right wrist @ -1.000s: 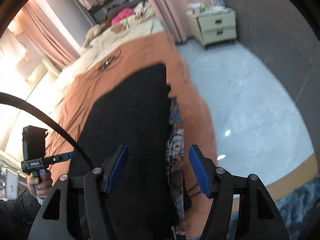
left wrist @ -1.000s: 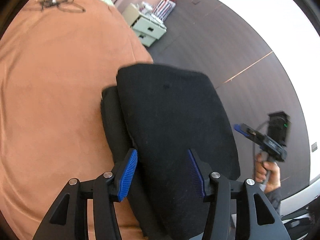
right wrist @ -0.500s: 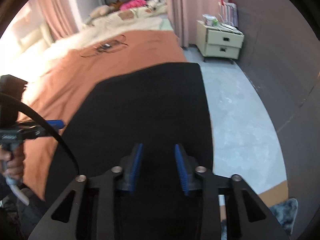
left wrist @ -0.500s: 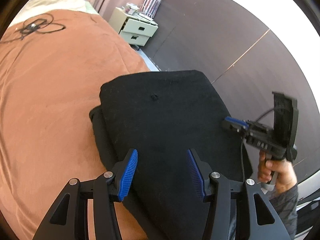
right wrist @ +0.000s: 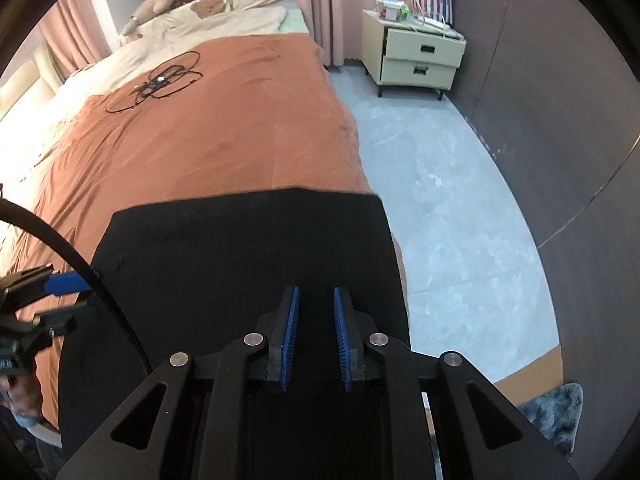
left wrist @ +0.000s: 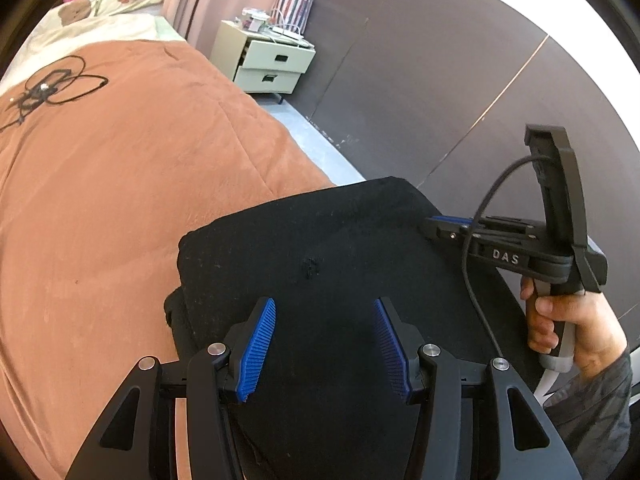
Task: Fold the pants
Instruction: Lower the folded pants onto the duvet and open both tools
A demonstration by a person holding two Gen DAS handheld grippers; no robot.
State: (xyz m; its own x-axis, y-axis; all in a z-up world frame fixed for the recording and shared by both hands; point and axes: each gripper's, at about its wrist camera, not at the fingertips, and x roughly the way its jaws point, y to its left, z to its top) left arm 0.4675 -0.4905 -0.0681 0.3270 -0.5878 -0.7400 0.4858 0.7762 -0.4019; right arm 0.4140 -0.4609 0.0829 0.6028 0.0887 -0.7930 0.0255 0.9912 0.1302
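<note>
Black pants point(left wrist: 320, 256) are lying on the near right corner of the bed point(left wrist: 120, 184), already doubled into a compact slab; a lower layer is sticking out at the left edge point(left wrist: 176, 312). Judging by the shape, most folding looks done; squaring that offset layer is probably remaining.

Left gripper point(left wrist: 324, 344): fingers are standing spread, pants showing below and between them; contact cannot be told.

Right gripper point(right wrist: 314, 336): fingers are closing, narrow gap left, over the near part of the pants point(right wrist: 240, 264); whether cloth is being pinched cannot be told.

Nightstand point(right wrist: 416, 58) is sitting far right.
</note>
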